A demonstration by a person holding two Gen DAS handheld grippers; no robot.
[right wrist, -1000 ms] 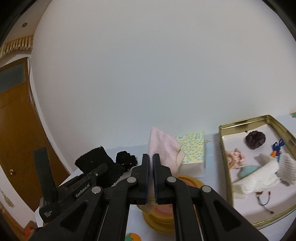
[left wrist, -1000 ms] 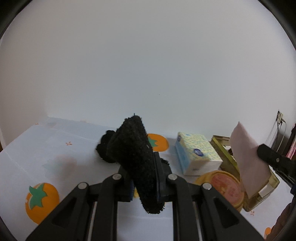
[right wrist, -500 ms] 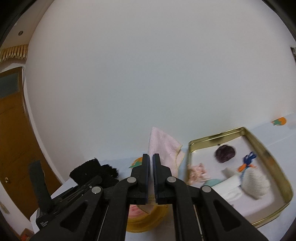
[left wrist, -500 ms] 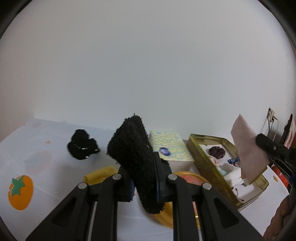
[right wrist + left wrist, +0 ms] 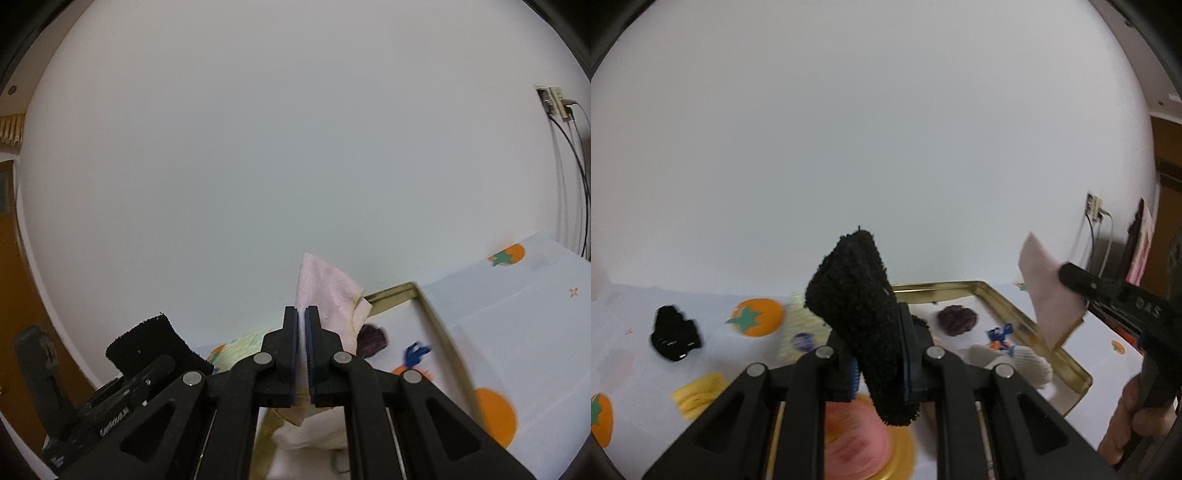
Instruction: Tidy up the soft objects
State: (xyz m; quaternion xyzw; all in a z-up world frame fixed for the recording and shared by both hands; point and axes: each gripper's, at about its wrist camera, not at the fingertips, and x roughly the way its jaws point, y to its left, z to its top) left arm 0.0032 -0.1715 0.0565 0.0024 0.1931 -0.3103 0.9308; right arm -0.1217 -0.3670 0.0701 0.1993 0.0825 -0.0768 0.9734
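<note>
Left gripper (image 5: 877, 354): clamped on black fuzzy cloth (image 5: 860, 306).
Right gripper (image 5: 301, 354): pinching pink cloth (image 5: 325, 295).
Gold tin (image 5: 1008, 302): near half hidden, contents blurred.

two grippers (image 5: 879, 354) (image 5: 301, 350), one tin (image 5: 997, 291)

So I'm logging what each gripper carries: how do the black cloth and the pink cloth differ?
The black cloth is thick and shaggy; the pink cloth is thin and smooth, with a pale yellow edge. The black one sits in the left gripper, the pink one in the right gripper. Both stick up above shut jaws, held near the gold tin.
</note>
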